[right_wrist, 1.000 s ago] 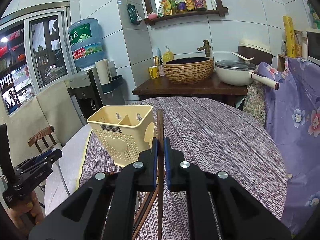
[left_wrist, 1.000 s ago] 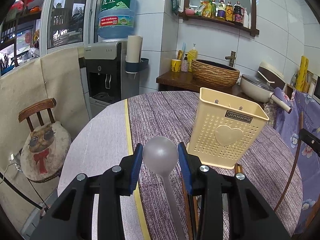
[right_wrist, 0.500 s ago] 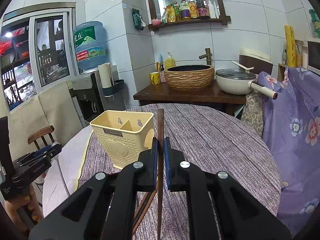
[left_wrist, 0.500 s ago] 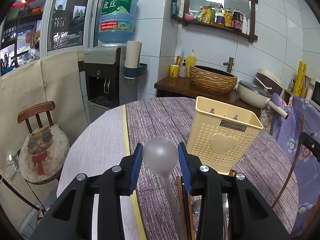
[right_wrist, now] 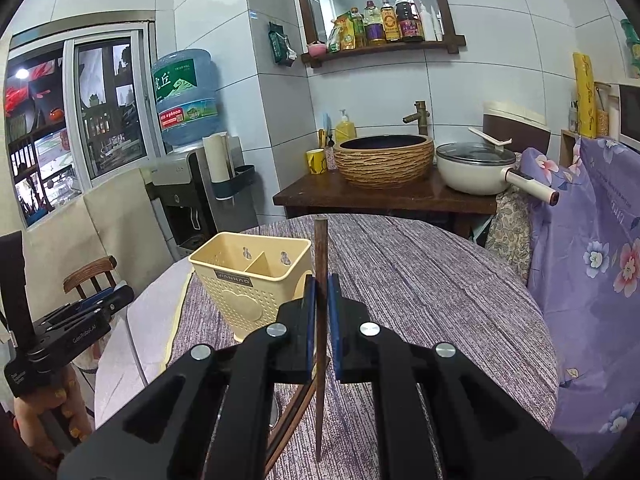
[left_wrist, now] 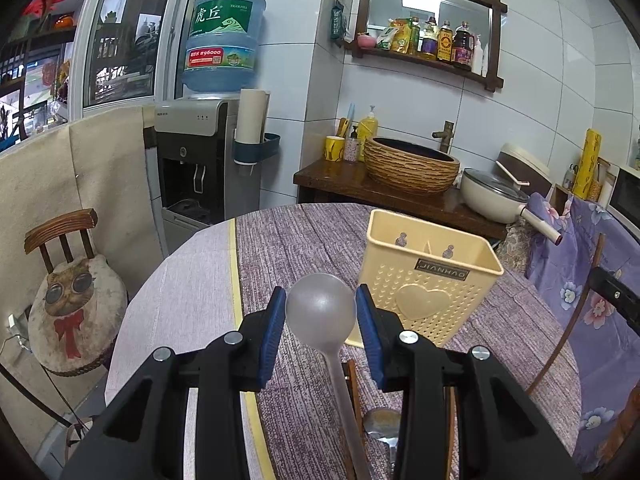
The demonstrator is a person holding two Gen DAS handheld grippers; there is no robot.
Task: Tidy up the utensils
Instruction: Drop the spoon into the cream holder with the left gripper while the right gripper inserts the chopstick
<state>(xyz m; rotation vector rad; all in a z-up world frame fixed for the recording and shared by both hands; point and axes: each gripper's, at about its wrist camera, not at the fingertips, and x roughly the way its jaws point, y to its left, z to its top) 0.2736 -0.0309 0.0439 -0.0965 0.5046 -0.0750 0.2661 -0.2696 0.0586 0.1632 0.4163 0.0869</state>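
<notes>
My left gripper [left_wrist: 321, 309] is shut on a translucent grey plastic spoon [left_wrist: 322, 312], bowl up between the blue pads, handle running down toward the camera. A cream perforated utensil holder [left_wrist: 428, 280] with two compartments stands on the table just right of and beyond it. My right gripper [right_wrist: 321, 308] is shut on a dark wooden chopstick [right_wrist: 320, 264] held upright above the table. The holder [right_wrist: 250, 276] stands left of it in the right wrist view. The left gripper [right_wrist: 72, 320] shows at that view's left edge.
More chopsticks [left_wrist: 352, 384] and a metal spoon [left_wrist: 382, 424] lie on the purple striped tablecloth [left_wrist: 296, 248] under my left gripper. A wooden counter [right_wrist: 384, 196] with a woven basin and a pan stands behind the table. A chair [left_wrist: 68, 300] and a water dispenser [left_wrist: 200, 160] stand at the left.
Both grippers have risen and drawn back a little from the holder, so it looks lower and smaller. Both keep their grip on the spoon and the chopstick.
</notes>
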